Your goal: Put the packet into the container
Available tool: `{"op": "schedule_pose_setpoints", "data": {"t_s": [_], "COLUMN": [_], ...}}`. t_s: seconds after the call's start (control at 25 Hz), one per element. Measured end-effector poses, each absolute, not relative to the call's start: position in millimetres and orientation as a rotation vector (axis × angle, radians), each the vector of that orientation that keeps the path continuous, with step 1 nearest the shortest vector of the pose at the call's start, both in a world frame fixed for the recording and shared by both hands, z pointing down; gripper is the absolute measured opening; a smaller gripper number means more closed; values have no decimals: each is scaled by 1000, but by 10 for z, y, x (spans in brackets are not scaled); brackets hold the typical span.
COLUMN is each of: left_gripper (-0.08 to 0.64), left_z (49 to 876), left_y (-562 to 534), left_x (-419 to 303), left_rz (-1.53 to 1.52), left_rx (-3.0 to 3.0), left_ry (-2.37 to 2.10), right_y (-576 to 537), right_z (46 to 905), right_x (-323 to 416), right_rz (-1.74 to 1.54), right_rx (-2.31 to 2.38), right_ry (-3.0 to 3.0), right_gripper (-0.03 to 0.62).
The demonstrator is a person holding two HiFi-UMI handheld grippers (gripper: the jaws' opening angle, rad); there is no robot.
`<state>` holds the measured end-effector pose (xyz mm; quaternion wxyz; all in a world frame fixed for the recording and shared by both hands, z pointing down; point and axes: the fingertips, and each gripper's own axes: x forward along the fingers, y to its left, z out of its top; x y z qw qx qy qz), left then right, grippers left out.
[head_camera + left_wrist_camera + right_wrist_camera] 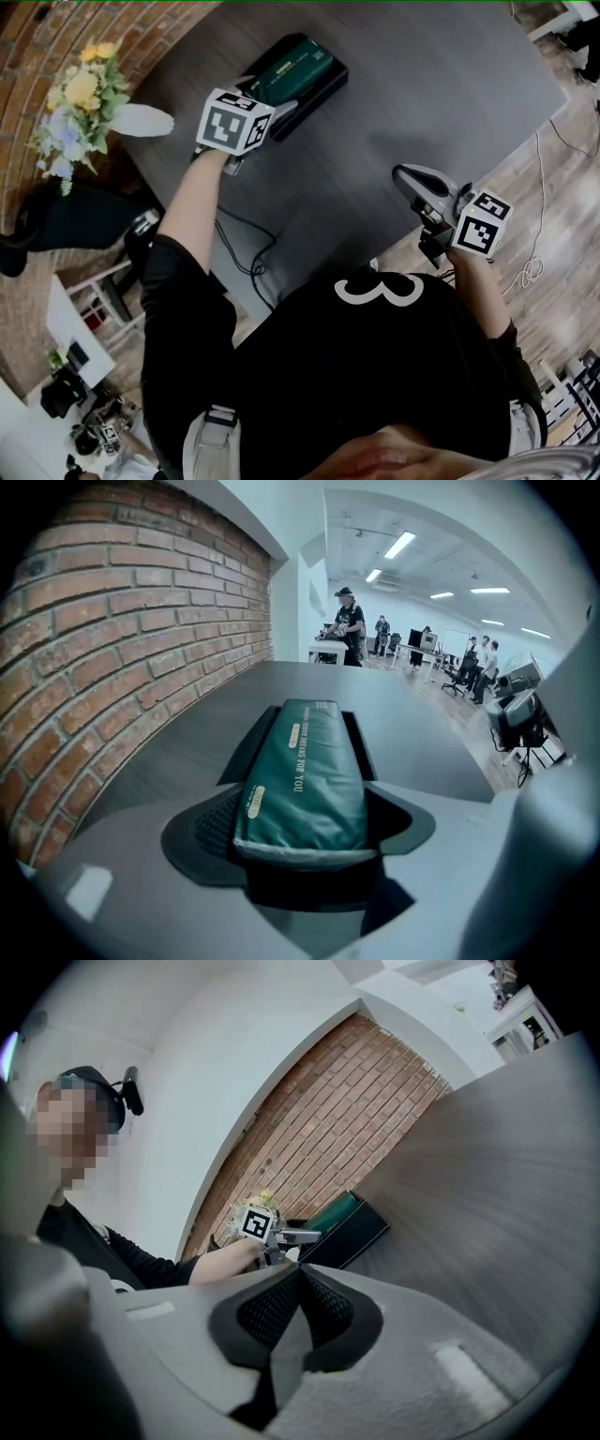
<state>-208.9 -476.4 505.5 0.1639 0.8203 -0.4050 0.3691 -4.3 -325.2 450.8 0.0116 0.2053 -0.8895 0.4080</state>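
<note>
Green packet (305, 780) in left gripper (305, 844), in container (247, 749)

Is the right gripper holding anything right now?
No, the right gripper has its jaws closed against each other with nothing between them.

A dark grey worktop (422, 84) fills the head view from 10 to 2 o'clock. A black rectangular container (319, 101) rests directly on it toward 11 o'clock, close to the worktop's left edge. At 3 o'clock, a pale cable (534, 272) lies looped on the wood-plank floor (553, 187).
</note>
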Motion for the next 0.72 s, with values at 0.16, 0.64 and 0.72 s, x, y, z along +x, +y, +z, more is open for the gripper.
{"op": "schedule_pose_setpoints", "data": {"t_s": [0.16, 0.64, 0.72], "left_gripper": [400, 479, 408], "left_z": [5005, 4738, 4598], "left_y": [-4806, -4713, -4593], "left_x": [-2065, -2118, -2120], "left_rz": [1059, 867, 745], "left_rx": [2369, 2379, 2359], "left_ry": [-1164, -1274, -1328], "right_y": [-3266, -3110, -3066], "right_z": [4485, 4260, 4196], "right_x": [-31, -35, -20], "right_rz": [1281, 1252, 1229], "right_rx": [651, 596, 593], "right_ry": [-2777, -2871, -2885], "right_gripper": [2, 2, 2]}}
